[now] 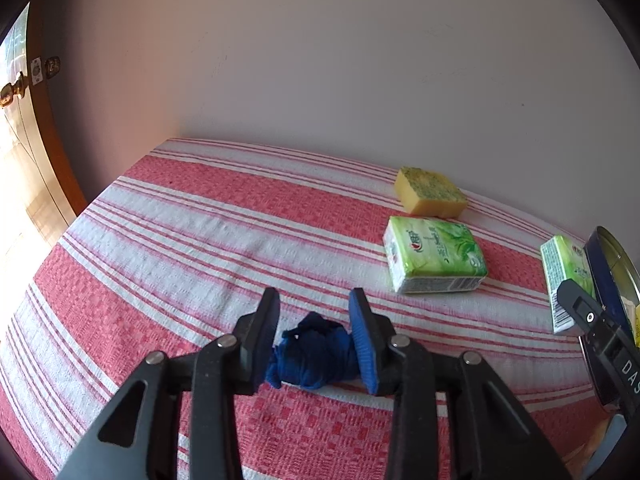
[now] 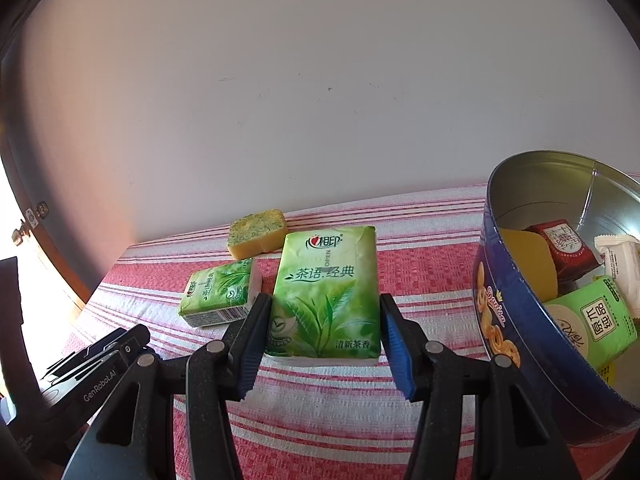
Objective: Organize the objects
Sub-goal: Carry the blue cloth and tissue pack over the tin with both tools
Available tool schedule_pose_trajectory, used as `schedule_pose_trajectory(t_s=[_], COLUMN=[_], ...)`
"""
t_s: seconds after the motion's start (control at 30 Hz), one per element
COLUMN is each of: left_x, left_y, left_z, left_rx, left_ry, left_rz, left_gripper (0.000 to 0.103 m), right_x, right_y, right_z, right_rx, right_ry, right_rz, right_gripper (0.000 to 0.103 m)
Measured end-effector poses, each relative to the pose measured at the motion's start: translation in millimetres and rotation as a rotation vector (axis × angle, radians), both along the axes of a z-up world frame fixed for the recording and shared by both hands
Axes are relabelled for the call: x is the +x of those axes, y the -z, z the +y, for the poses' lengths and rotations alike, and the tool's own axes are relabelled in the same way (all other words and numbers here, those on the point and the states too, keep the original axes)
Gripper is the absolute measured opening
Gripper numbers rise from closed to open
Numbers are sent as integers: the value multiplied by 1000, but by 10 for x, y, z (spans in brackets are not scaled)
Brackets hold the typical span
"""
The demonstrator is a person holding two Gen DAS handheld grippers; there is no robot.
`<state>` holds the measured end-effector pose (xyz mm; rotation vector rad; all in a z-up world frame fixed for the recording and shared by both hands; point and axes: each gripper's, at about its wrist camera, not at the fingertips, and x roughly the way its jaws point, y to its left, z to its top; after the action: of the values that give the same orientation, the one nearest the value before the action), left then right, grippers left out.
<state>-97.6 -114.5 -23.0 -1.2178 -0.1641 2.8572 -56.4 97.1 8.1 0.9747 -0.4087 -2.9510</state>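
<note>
The right hand-held gripper (image 2: 322,344) is holding a green tissue pack (image 2: 326,296) between its two blue pads, one pad on each long side, so the jaws are standing about half open around it. The pack's long side is running straight ahead from the gripper, toward the wall. The blue tin (image 2: 520,320) is sitting just to the right of this gripper, tipped toward it, with snack packs already lying inside, so I think the right hand is the nearer one and the pack is going that way next. The left hand-held gripper (image 1: 314,340) is squeezing a small blue cloth bundle (image 1: 316,354), its jaws nearly closed on it. From this gripper the tin (image 1: 612,264) is lying far off to the right. A second tissue pack (image 1: 434,260) and a yellow sponge (image 1: 430,190) are waiting on the striped surface (image 1: 200,232), ahead and to the right.
</note>
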Motion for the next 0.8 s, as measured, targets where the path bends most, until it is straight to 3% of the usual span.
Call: schedule_pose_trajectory(t_s=[0.03, 0.07, 0.2, 0.27, 0.33, 0.6, 0.7, 0.8], left_x=[-10, -20, -55, -54, -39, 17, 71, 151], left_y=[23, 53, 132, 144, 135, 103, 25, -78], left_z=[-15, -27, 26, 81, 94, 155, 118, 137], left_rx=[6, 12, -2, -34, -32, -27, -4, -36], left_ry=[-8, -16, -2, 7, 21, 67, 43, 25], left_rz=[-16, -34, -87, -95, -84, -55, 7, 92], left_gripper=[65, 69, 73, 72, 55, 54, 54, 54], right_x=[-8, -19, 19, 29, 28, 66, 86, 129], right_y=[6, 11, -1, -10, -14, -18, -28, -49], right_z=[17, 33, 56, 39, 35, 106, 102, 96], right_rx=[-6, -12, -16, -10, -8, -13, -4, 11], right_ry=[3, 6, 7, 4, 2, 9, 11, 20], right_rz=[-5, -10, -16, -17, -17, -19, -8, 13], right_gripper=[56, 56, 56, 56, 56, 56, 56, 56])
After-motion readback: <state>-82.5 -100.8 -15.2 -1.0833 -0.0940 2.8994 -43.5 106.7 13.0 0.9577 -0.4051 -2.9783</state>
